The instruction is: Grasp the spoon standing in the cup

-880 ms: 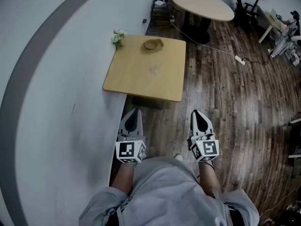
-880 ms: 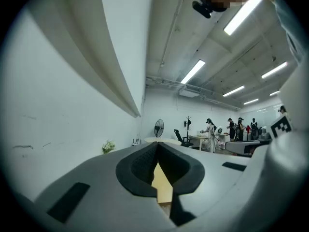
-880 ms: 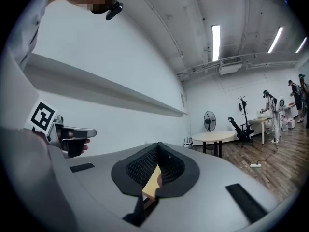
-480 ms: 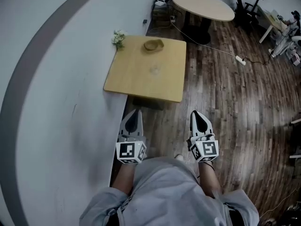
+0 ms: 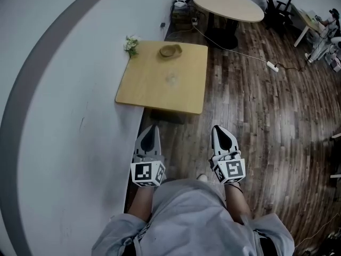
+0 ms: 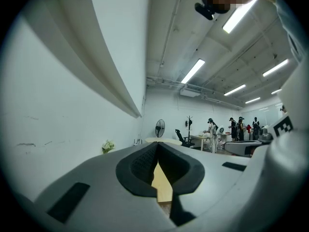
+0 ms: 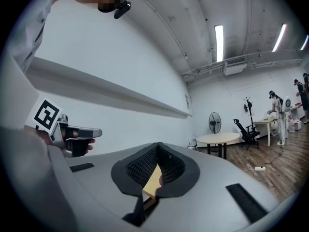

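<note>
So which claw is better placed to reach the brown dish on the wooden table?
Left, marginally: the left claw lines up with the wooden table and brown dish; the right claw sits over floor. Both shut, far off.

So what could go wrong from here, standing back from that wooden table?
1. The left hand-held gripper and right hand-held gripper are both shut, short of the table; arriving shut could knock the brown dish over.
2. That dish sits near the far edge, close to the flowers, so a long reach might brush them.
3. No spoon can be made out from here, so aim could be off.
</note>
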`<move>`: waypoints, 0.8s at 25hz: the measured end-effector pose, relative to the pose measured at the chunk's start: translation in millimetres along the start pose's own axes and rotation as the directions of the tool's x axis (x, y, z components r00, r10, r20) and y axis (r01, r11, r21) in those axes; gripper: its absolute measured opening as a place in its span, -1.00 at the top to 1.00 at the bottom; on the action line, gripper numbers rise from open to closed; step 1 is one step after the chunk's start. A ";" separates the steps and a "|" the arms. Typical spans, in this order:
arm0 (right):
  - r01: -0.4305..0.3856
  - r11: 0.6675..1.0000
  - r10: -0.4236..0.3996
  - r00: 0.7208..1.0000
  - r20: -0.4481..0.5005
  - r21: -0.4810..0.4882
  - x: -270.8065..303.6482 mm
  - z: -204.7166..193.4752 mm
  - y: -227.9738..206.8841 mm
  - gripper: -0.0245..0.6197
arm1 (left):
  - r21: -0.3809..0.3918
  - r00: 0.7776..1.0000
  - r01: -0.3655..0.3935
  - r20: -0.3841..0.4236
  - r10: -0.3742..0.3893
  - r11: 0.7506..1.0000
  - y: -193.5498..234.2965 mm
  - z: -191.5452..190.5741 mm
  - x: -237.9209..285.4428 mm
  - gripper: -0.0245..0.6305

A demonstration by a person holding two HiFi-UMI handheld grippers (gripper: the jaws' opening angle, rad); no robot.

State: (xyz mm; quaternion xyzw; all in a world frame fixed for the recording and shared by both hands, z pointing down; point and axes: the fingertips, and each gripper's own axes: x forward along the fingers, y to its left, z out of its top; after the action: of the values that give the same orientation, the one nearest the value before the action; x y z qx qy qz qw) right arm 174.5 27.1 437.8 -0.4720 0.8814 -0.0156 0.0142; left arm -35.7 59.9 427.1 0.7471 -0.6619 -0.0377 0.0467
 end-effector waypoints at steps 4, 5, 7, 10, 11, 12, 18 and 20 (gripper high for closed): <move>-0.030 0.999 0.029 1.000 -0.009 -0.011 -14.5 -3.6 -10.9 0.93 | -0.007 1.000 -0.021 0.002 0.021 1.000 -21.6 -3.6 -3.7 0.92; -0.036 0.999 0.036 0.999 -0.014 -0.015 -18.6 -4.9 -14.3 0.93 | -0.009 1.000 -0.026 0.000 0.026 1.000 -28.1 -5.7 -4.9 0.92; -0.050 0.999 0.049 0.999 -0.019 -0.022 -26.0 -6.7 -22.3 0.93 | -0.013 0.999 -0.034 -0.004 0.034 0.999 -41.8 -9.7 -6.6 0.92; -0.059 0.998 0.059 0.998 -0.017 -0.018 -32.0 -7.7 -33.6 0.93 | -0.009 0.999 -0.038 -0.011 0.037 0.999 -58.1 -13.4 -6.7 0.92; -0.060 0.998 0.060 0.998 -0.016 -0.017 -33.7 -7.4 -36.6 0.93 | -0.007 0.999 -0.038 -0.014 0.038 0.999 -62.2 -13.8 -6.6 0.92; -0.061 0.998 0.061 0.998 -0.016 -0.016 -35.7 -7.2 -39.3 0.93 | -0.005 0.999 -0.040 -0.016 0.040 0.999 -66.0 -13.8 -6.9 0.92; -0.066 0.998 0.066 0.998 -0.018 0.008 -37.7 -10.5 -54.8 0.93 | 0.020 0.998 -0.053 -0.031 0.054 0.998 -78.0 -11.4 -8.6 0.92; -0.071 0.997 0.071 0.997 -0.024 0.014 -32.2 -12.6 -55.9 0.93 | 0.021 0.998 -0.059 -0.034 0.060 0.998 -75.5 -10.7 -6.9 0.92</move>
State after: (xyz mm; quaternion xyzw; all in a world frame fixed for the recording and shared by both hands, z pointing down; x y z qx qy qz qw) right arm 238.3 23.1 453.0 -0.4402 0.8975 -0.0264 0.0070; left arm 39.1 75.9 428.6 0.7280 -0.6834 -0.0169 0.0517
